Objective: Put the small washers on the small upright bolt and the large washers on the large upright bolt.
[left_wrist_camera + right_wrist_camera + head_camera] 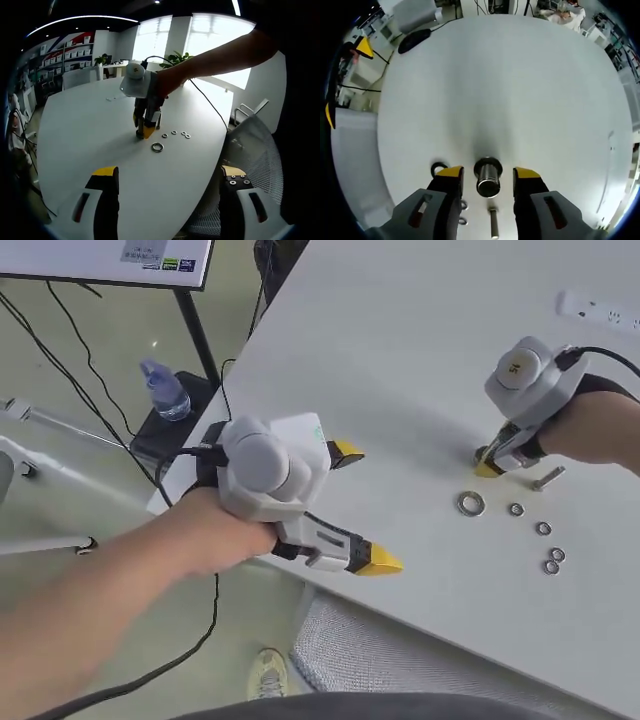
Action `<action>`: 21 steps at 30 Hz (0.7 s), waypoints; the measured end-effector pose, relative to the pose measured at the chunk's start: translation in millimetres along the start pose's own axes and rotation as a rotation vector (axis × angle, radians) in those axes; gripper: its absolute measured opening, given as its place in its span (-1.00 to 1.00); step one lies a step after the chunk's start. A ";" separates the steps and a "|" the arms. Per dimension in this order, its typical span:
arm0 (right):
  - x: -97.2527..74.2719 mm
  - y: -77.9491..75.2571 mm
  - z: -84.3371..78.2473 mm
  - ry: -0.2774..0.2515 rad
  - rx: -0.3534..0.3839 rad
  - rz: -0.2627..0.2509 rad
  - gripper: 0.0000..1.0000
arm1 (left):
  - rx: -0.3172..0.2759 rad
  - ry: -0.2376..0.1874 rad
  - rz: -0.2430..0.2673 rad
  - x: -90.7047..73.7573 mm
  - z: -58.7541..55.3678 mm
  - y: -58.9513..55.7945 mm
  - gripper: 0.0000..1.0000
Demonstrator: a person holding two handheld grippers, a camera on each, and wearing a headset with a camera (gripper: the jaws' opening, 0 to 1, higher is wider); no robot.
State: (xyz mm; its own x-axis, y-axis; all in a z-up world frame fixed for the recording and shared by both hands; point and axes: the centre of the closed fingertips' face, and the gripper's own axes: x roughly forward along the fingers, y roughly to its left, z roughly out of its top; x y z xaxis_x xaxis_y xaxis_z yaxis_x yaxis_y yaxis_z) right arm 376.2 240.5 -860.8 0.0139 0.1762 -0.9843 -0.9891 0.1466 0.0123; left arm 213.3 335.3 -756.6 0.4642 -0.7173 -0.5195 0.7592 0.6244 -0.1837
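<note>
White desk point(400, 360), rounded edge. Right tool point(489, 466) stands tip-down on the desk at the far right. Its jaws are released and sit either side of the large bolt point(487, 177). A sliver of desk shows on each side of the bolt, so there is no grip. The bolt stands on end between the tips and is seen from above in the right gripper view. In the head view the tool body covers nearly all of it.

Just beside that tool the large washer point(471, 503) lies flat on the desk. One jaw half hides its edge in the right gripper view. Four small washers point(543, 528) are strung in a loose line past it. The last two are touching or nearly so, too small to tell. Small bolt point(548, 478) lies on its side near the tool.

Left tool point(365, 506) is held over the near desk edge, well apart from the parts. Its jaws are spread wide with nothing between them.

Surroundings: power strip point(598, 310) near the far desk edge, cut off by the frame. Off the desk, a water bottle point(164, 390) stands on a dark stand base and cables trail on the floor. A grey mesh chair point(380, 655) sits under the near edge, with a shoe point(265, 675) beside it.
</note>
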 end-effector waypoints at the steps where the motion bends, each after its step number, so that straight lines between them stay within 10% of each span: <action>1: 0.1 -1.6 0.7 -0.003 0.001 0.000 -0.19 | 0.000 0.000 0.000 0.0 -0.5 0.2 0.64; 21: -26.4 -4.6 4.2 -0.069 0.012 -0.005 -0.19 | 0.019 0.010 -0.003 3.8 0.5 -5.9 0.65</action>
State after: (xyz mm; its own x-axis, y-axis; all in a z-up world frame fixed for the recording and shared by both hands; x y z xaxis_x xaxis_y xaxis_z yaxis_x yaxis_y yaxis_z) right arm 381.0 239.3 -834.1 0.0294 0.2418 -0.9699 -0.9873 0.1588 0.0096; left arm 210.8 328.8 -757.1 0.4572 -0.7160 -0.5276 0.7694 0.6160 -0.1692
